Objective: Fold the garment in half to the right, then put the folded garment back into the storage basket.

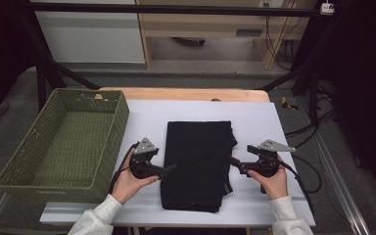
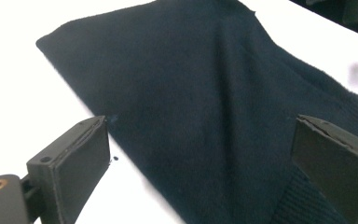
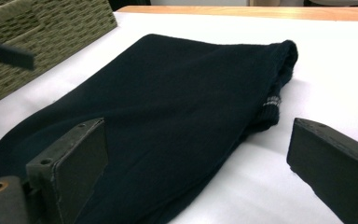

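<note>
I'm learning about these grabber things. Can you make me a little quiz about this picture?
1. True or false: the left gripper is squeezing the cloth.
2. What stands left of the cloth? A) a basket B) a bucket C) a chair
3. Fill in: the cloth's colour is ____.

Key:
1. False. Its jaws stand open, and so do those of the right gripper; each is at a side edge of the folded cloth.
2. A. The green woven basket stands at the table's left edge.
3. Black.

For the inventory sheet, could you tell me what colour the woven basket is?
Olive green, the basket at the table's left; it shows best in the high view.
</note>
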### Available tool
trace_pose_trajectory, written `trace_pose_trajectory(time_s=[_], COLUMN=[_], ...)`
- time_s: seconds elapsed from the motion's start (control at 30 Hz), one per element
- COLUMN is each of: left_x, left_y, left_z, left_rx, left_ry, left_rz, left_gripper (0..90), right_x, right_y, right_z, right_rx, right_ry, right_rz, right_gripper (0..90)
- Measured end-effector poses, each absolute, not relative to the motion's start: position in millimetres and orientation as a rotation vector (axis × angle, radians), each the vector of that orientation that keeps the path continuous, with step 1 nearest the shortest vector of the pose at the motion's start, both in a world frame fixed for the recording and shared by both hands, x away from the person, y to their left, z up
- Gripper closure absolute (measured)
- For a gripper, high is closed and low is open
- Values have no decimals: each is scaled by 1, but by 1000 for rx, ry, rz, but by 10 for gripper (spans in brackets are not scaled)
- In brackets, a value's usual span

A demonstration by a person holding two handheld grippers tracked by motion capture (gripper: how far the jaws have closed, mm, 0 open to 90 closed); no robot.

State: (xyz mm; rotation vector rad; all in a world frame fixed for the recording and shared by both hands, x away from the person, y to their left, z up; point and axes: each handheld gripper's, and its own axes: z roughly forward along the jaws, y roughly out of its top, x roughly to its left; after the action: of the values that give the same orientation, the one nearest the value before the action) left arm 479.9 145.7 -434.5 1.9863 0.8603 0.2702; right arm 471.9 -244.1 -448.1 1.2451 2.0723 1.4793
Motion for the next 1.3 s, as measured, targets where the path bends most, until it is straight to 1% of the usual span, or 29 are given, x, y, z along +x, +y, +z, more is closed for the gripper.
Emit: trace_pose_trajectory(time_s=[0.2, 0.27, 0.6, 0.9, 1.3], left_x=[491, 497, 516, 536, 566], left_y=[143, 141, 134, 127, 124], left_z=[-431, -430, -425, -423, -429], left_rx=[1986, 1986, 1971, 1959, 1962], left_ry=[863, 864, 869, 898, 984], left_rz=[275, 295, 294, 313, 359], left_gripper=[10, 7, 6, 6, 7], right_x=[460, 455, 445, 442, 441], right_y=[-245, -245, -242, -240, -236], right_z=[-448, -449, -454, -455, -457], right_rx=[1221, 1208, 1202, 1206, 1215], right_ry=[2087, 2095, 2137, 2145, 2154], right_rz=[1498, 1495, 1471, 1478, 1473], right_gripper=[49, 48, 47, 48, 48])
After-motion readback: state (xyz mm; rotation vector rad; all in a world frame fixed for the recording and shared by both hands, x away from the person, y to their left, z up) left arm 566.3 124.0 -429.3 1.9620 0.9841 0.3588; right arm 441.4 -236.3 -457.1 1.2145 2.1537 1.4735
